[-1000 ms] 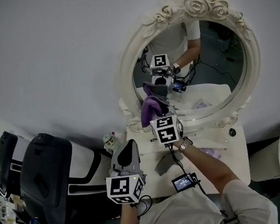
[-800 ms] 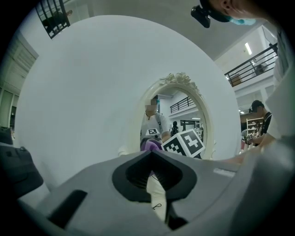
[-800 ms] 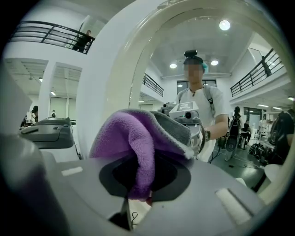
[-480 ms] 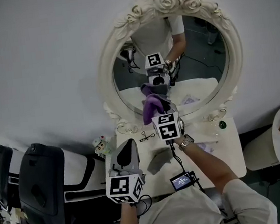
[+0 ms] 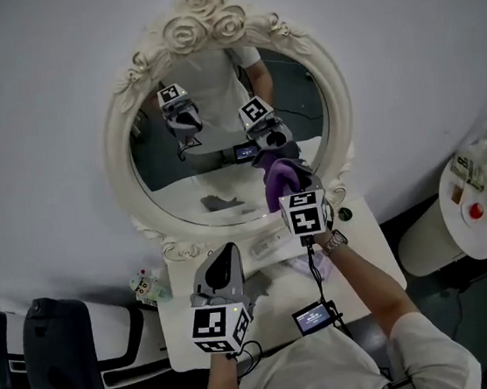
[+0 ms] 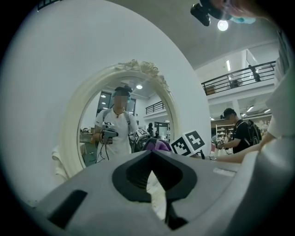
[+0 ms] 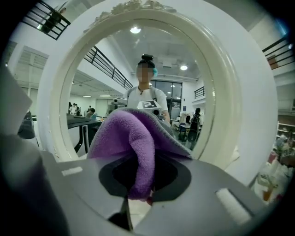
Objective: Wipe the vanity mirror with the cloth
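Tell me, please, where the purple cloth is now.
In the head view, the purple cloth is clamped in the right gripper, against the lower right of the vanity mirror.

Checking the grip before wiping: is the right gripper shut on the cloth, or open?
Shut. The right gripper has its jaws closed on the purple cloth, which bunches up above them.

Pale wall (image 5: 36, 82), white table (image 5: 384, 260), perhaps a dark chair (image 5: 57, 362).
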The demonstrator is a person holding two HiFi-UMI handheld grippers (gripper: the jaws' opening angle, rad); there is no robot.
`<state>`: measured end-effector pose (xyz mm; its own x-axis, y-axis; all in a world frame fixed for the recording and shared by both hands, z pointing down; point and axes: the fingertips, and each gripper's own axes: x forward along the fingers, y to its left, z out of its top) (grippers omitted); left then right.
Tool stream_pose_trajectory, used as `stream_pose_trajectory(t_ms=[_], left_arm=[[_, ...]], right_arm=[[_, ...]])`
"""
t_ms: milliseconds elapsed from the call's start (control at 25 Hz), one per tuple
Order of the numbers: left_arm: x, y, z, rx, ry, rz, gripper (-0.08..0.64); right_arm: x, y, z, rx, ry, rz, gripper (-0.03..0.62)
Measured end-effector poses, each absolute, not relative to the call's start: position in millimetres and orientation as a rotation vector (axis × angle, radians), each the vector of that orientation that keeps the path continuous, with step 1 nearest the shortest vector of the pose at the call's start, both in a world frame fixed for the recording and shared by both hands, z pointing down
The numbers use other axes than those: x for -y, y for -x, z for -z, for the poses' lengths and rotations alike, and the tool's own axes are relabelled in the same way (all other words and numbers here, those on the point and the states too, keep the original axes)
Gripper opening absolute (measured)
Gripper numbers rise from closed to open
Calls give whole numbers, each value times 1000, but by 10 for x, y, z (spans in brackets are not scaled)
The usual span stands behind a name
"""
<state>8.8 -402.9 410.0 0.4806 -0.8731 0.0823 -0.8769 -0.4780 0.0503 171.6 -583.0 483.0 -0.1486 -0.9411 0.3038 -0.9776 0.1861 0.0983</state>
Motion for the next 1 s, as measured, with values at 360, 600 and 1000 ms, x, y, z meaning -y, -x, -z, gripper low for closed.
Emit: stream_pose_trajectory(t_ms=[360,600,1000], left_arm=[[4108,-490,-4059,1465,-2684,-53,2],[4083,-397,-4098,1484,-2664,-54,3],[3820,449,-4072,1731,-2516,-27,2]], right_arm=[[5914,-2521,-4848,2075,-1967,-300,67],[5736,-2126,-4838,2148,-1870,-246,66],[5511,-525,-5047,2351,-1515,-195,66]])
